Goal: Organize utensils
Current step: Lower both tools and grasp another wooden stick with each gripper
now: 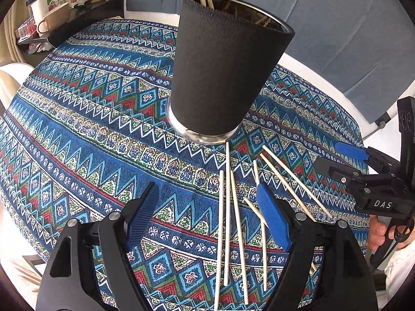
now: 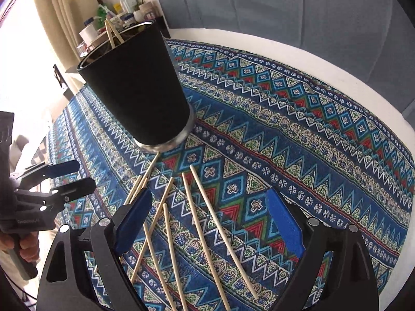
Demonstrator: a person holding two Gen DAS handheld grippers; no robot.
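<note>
Seven loose chopsticks on the cloth; two more in the one black cup.

Black cup, pale wooden chopsticks, blue-red-green zigzag-patterned tablecloth.

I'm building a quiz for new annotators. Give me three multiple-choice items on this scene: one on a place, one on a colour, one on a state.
1. Where do the loose chopsticks lie?
A. on the patterned tablecloth, in front of the cup
B. on the sofa
C. across the cup's rim

2. What colour is the cup?
A. white
B. black
C. red

3. How is the right claw?
A. shut on a chopstick
B. shut, holding nothing
C. open

Answers: 1 A, they are spread on the cloth below the cup's base. 2 B, its sleeve is black above a metal base. 3 C, its blue pads stand wide apart, pressing on nothing.
</note>
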